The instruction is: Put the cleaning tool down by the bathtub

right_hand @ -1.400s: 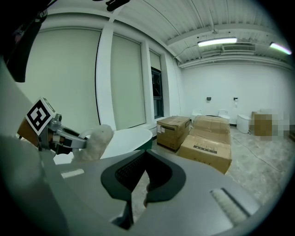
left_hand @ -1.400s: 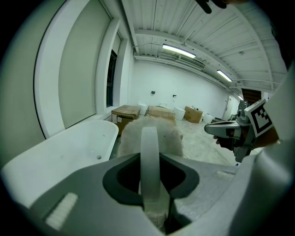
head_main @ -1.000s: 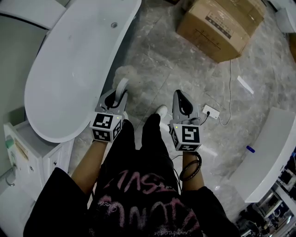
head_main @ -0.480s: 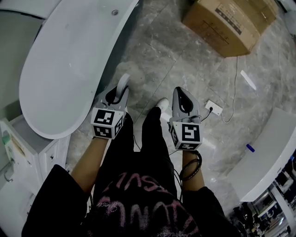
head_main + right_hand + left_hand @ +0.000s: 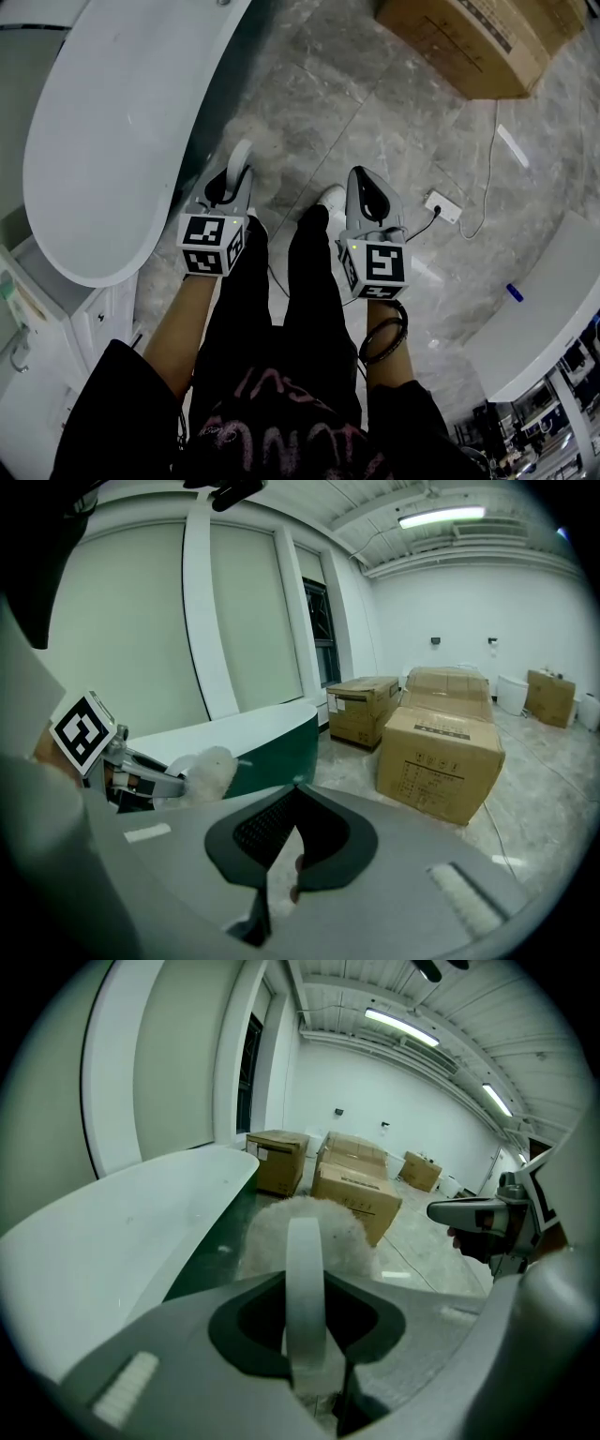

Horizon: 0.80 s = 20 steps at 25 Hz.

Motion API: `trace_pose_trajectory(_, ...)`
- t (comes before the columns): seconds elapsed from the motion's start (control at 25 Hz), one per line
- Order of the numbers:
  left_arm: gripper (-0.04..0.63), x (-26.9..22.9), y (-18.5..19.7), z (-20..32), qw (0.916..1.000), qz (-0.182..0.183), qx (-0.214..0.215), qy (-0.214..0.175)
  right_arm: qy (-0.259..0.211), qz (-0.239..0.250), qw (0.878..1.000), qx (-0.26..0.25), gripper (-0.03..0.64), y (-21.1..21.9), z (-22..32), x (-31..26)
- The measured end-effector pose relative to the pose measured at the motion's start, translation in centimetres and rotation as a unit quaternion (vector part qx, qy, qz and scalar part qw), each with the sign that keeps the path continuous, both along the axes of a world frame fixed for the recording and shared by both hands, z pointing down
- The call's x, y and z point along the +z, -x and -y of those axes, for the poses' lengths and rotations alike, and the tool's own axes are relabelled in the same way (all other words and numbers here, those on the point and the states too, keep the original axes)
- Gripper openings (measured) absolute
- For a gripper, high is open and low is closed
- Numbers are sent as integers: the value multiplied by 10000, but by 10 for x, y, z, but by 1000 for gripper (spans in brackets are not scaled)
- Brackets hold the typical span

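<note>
Right gripper (image 5: pixel 370 202), near right: jaws together, nothing between. Left gripper (image 5: pixel 232 183) clamped on white handle of cleaning tool (image 5: pixel 303 1260) — fluffy head forward, held above floor (image 5: pixel 375 112) just beside bathtub (image 5: pixel 103 141). Judged step: positioning for set-down. Next: lower tool to floor by tub, then release. Cardboard box (image 5: pixel 478 42) far right.

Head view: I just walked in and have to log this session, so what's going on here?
A person stands on the floor beside the white bathtub, a gripper in each hand. The left gripper has its jaws shut on the white handle of a fluffy cleaning tool, held up next to the tub and not yet put down. The right gripper hangs alongside, jaws together and empty.
</note>
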<state>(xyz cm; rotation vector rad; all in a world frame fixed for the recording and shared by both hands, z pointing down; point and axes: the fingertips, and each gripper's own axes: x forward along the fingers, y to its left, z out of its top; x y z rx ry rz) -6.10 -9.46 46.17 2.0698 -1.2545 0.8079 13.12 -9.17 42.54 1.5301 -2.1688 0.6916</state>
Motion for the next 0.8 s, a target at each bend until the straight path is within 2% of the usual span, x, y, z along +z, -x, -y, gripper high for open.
trace_pose_trajectory(0.36,84,69,7,-4,9993,146,-123,325,293,116,9993,-202,20,10,9,67)
trace_pose_trajectory(0.8,84,135,16,4,9984,197,-264,466,527,130,9981,-287,20,22,14,137)
